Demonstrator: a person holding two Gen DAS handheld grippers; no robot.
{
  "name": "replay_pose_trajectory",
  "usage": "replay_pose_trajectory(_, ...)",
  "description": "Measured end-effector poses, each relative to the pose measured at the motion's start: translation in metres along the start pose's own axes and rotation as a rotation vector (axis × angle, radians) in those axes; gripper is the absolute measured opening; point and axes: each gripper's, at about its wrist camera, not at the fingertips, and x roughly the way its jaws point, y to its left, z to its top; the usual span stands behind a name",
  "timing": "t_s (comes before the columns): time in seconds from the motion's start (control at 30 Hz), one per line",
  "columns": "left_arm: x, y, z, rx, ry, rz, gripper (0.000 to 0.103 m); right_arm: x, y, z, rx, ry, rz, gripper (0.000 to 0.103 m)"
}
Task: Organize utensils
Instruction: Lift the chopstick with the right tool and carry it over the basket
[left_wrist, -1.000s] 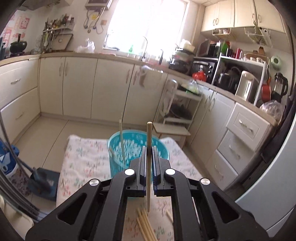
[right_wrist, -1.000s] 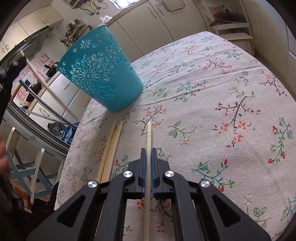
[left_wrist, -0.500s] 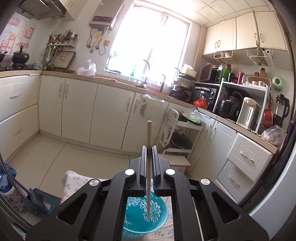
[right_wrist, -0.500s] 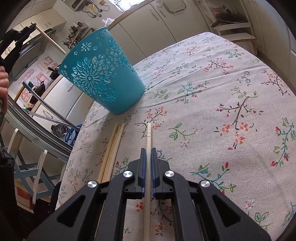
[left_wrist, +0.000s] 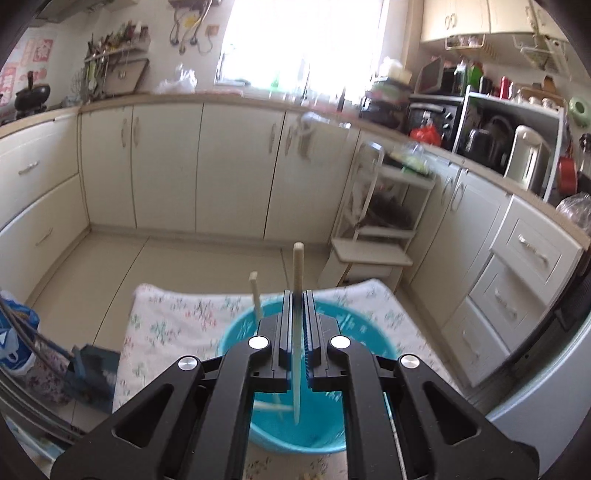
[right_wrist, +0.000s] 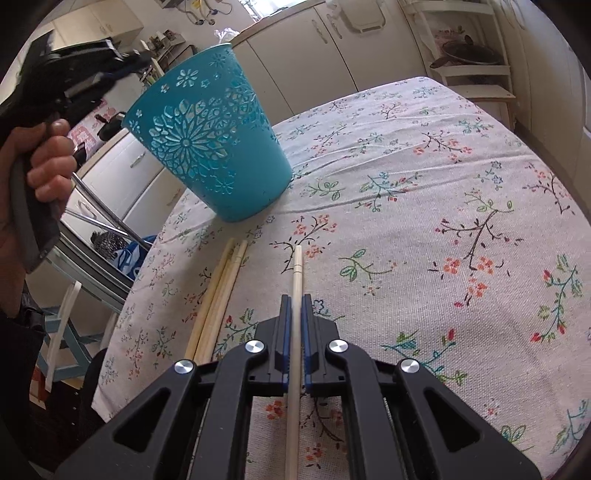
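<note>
Our left gripper (left_wrist: 295, 328) pinches a pale wooden chopstick (left_wrist: 297, 266) above the teal perforated plastic cup (left_wrist: 229, 334), where one stick already stands. Right gripper (right_wrist: 294, 317) clamps another chopstick (right_wrist: 297, 266) on the floral tablecloth (right_wrist: 443, 184); loose chopsticks (right_wrist: 218, 295) remain, left.

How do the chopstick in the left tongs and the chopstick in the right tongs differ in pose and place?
1. The left tongs' chopstick stands upright; the right tongs' chopstick lies flat.
2. The left one's lower end hangs inside the teal basket; the right one rests on the floral tablecloth, outside the basket.
Shared: both are pale wood, each clamped between tongs.
</note>
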Motion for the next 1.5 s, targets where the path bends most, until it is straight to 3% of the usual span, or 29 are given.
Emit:
replay_pose_trajectory(0.1, -0.007, 0.004, -0.015, 0.001, 0.012, 0.010, 0.006, 0.000, 0.007, 0.000, -0.052, 0.007, -0.041, 0.006)
replay_pose_trajectory(0.2, -0.025, 0.009, -0.026, 0.004, 0.001, 0.031, 0.027, 0.001, 0.014, -0.001, -0.102, 0.007, -0.083, 0.005)
replay_pose_trajectory(0.27, -0.041, 0.014, -0.035, 0.000, -0.024, 0.053, 0.048, -0.001, 0.011, -0.001, -0.089, 0.010, -0.083, 0.006)
replay_pose_trajectory(0.47, -0.073, 0.046, -0.080, -0.060, -0.019, 0.090, 0.070, -0.028, 0.003, 0.008, -0.014, -0.082, -0.017, 0.006)
replay_pose_trajectory(0.6, -0.058, 0.076, -0.120, -0.153, 0.070, 0.124, 0.073, -0.052, 0.010, 0.020, 0.020, -0.157, 0.049, 0.006)
replay_pose_trajectory(0.8, -0.037, 0.107, -0.164, -0.282, 0.127, 0.135, 0.074, -0.079, 0.031, 0.060, 0.046, -0.251, 0.151, 0.006)
replay_pose_trajectory(1.07, -0.036, 0.095, -0.174, -0.234, 0.112, 0.124, 0.083, -0.082, 0.066, 0.160, 0.040, -0.416, 0.239, 0.006)
replay_pose_trajectory(1.33, -0.030, 0.089, -0.176, -0.209, 0.136, 0.103, 0.083, -0.053, 0.095, 0.244, 0.062, -0.574, 0.190, 0.006)
replay_pose_trajectory(1.5, -0.030, 0.091, -0.176, -0.217, 0.137, 0.089, 0.083, -0.017, 0.095, 0.253, 0.032, -0.536, 0.107, 0.006)
